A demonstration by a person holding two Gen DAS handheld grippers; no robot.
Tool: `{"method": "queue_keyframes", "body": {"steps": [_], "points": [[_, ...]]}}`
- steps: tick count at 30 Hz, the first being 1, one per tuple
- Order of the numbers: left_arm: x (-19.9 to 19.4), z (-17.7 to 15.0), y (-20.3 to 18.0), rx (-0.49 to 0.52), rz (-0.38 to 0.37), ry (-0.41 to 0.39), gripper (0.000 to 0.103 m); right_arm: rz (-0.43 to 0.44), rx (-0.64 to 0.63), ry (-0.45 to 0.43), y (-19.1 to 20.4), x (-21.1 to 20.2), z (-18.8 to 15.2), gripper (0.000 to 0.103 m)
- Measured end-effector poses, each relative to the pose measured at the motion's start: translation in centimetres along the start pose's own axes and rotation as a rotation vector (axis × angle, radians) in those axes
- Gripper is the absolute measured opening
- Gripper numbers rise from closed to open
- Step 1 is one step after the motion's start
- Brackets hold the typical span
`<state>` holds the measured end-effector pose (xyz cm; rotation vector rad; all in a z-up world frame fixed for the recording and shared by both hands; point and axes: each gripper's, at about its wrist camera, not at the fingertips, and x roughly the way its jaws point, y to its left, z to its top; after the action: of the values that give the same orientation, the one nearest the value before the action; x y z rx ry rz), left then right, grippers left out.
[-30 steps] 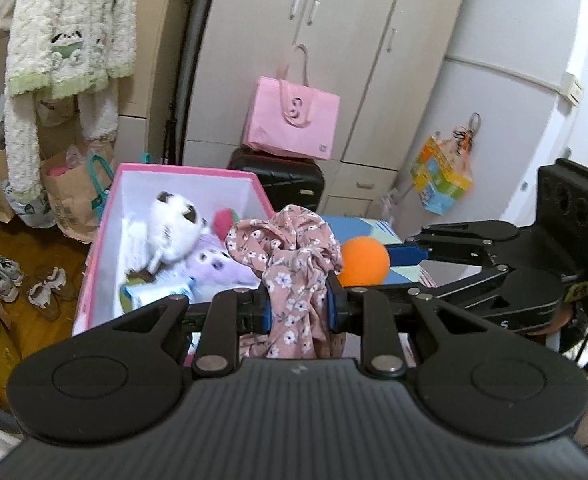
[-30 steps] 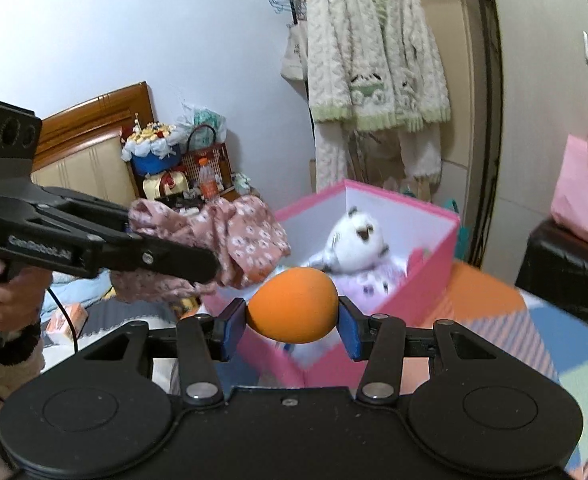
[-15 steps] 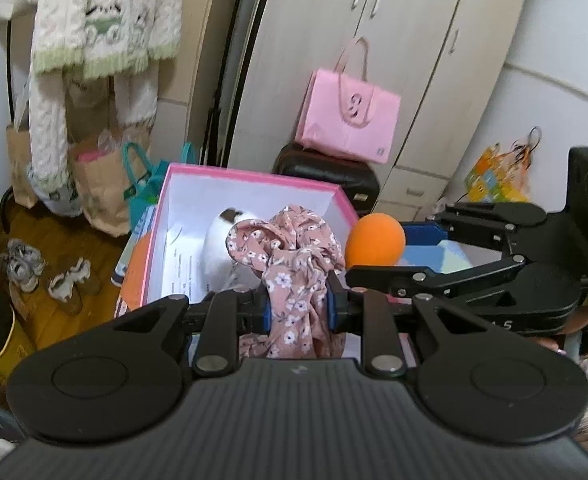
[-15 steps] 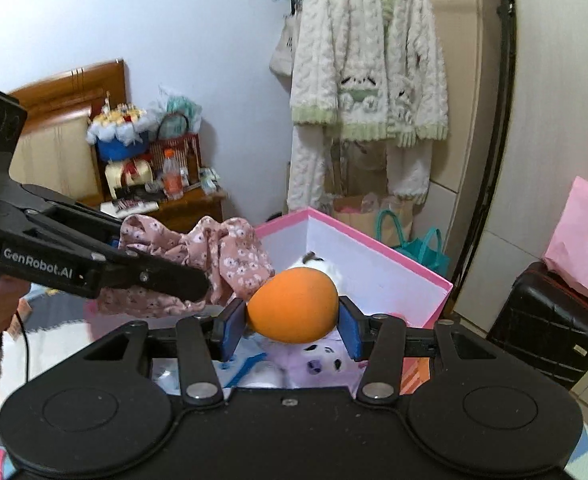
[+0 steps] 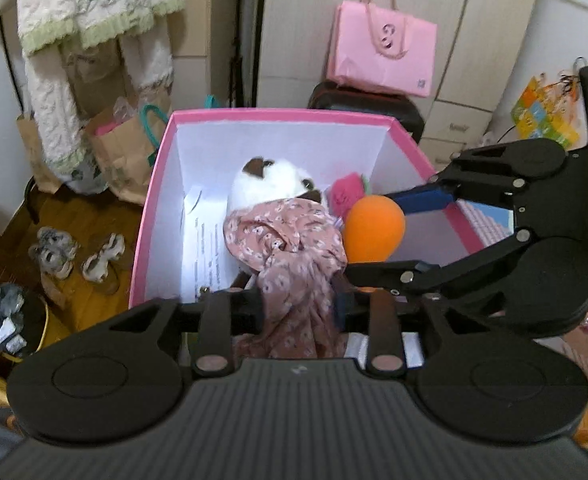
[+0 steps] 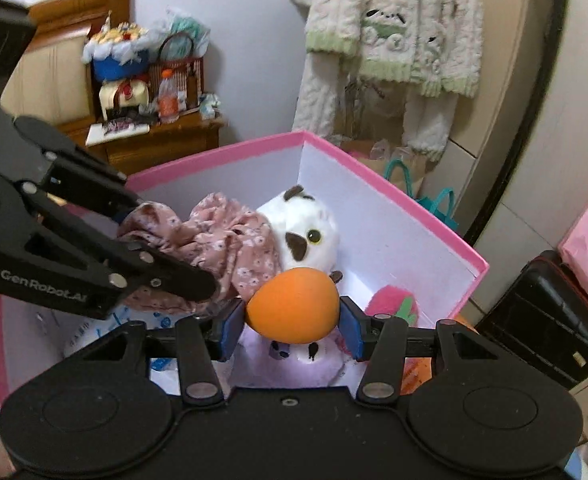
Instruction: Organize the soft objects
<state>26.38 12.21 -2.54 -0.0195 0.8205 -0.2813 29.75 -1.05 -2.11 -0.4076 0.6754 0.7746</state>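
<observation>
Cloth (image 5: 290, 248) — pink, flower-printed — hangs between the fingers of the left gripper (image 5: 298, 308) above the pink box (image 5: 278, 114); its jaws are opening, the fabric bunched between them. Inside the box a white plush (image 5: 270, 184) lies near the far wall. From the right wrist view, the right gripper (image 6: 292, 326) is opening too, its blue pads touching the orange ball (image 6: 294, 306) over the box — beneath it a purple plush (image 6: 290, 364).

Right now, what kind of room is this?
Most likely a home bedroom: a wooden headboard and cluttered nightstand, a wardrobe, and a fluffy robe hanging by the wall.
</observation>
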Motion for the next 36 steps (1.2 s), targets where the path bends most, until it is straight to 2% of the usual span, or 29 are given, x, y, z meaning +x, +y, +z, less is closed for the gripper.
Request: {"method": "queue_keyframes", "body": {"steps": [3, 5, 12, 17, 22, 26, 29, 32, 36], "points": [[-0.3, -0.3, 0.0, -0.001, 0.003, -0.019, 0.049, -0.054, -0.019, 0.008, 0.2, 0.4, -0.3, 0.072], [-0.7, -0.5, 0.1, -0.014, 0.007, -0.031, 0.057, -0.068, -0.011, -0.008, 0.1, 0.0, -0.7, 0.077], [-2.6, -0.5, -0.1, -0.034, 0.05, -0.073, 0.078, -0.084, 0.07, -0.099, -0.3, -4.1, -1.8, 0.078], [-4.1, -0.4, -1.1, -0.026, 0.058, -0.089, 0.095, -0.094, 0.128, -0.132, -0.5, -6.8, -2.6, 0.078], [-5.3, -0.5, -2.4, -0.029, 0.116, -0.045, 0.095, -0.111, 0.149, -0.143, 0.3, -8.6, -3.3, 0.079], [-6.8, -1.2, -3.5, 0.003, 0.142, -0.037, 0.095, -0.112, 0.174, -0.156, 0.9, -10.3, -3.7, 0.083], [-8.3, -2.0, -4.5, 0.053, 0.157, -0.053, 0.095, -0.124, 0.176, -0.172, 1.7, -11.8, -4.1, 0.085], [-10.0, -2.8, -5.2, 0.062, 0.188, -0.083, 0.095, -0.134, 0.168, -0.186, 2.7, -13.1, -4.6, 0.086], [-12.3, -3.5, -5.8, 0.046, 0.163, -0.109, 0.095, -0.139, 0.17, -0.196, 3.7, -14.8, -5.2, 0.089]]}}
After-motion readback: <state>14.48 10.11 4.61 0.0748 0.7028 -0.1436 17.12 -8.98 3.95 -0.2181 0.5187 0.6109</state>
